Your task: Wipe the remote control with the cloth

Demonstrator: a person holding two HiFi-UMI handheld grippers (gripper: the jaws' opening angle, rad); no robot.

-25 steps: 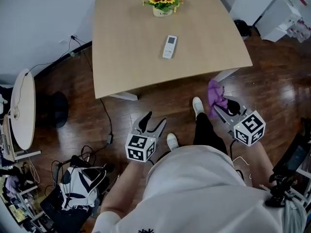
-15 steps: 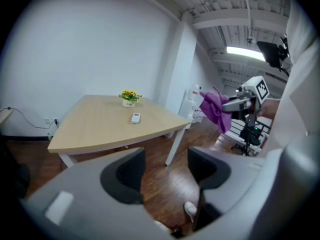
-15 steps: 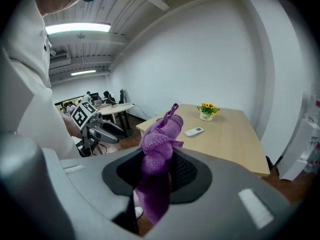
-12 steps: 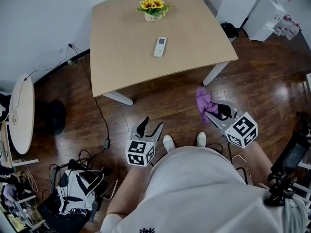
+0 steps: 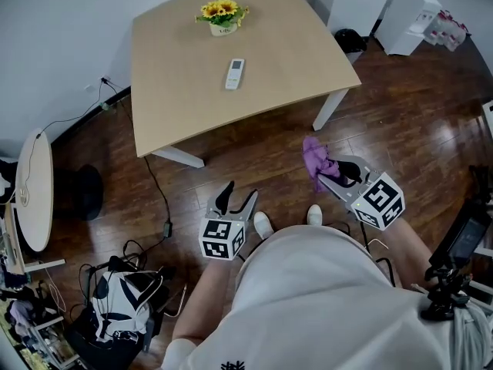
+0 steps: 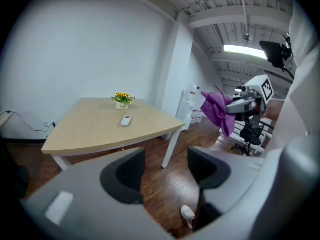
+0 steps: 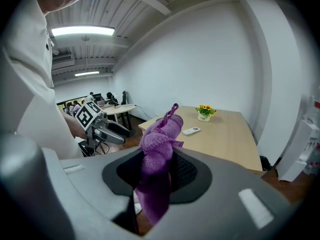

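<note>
Stepping has carried me along, still short of the worktop (image 5: 293,52). Right gripper (image 5: 333,172) fingers clamp the cloth (image 5: 314,159); left gripper (image 5: 239,195) fingers narrow, empty. Next I must reach the remote (image 5: 235,73).

**What the views hold back**

The purple cloth (image 7: 160,134) bunched in the right claw (image 7: 158,170) covers the pads that pinch it, and its lower end drops out of sight behind the claw's body. In the head view the person's white shirt (image 5: 323,307) hides the legs down to the shoes (image 5: 263,223). The remote control (image 5: 236,73) on the surface (image 5: 177,91) is too small for its buttons to be told, as is the print on the flower pot (image 5: 223,28). A white unit (image 5: 412,14) at the far right runs off the top edge. People (image 7: 82,102) far left in the right gripper view are too small to make out.
</note>
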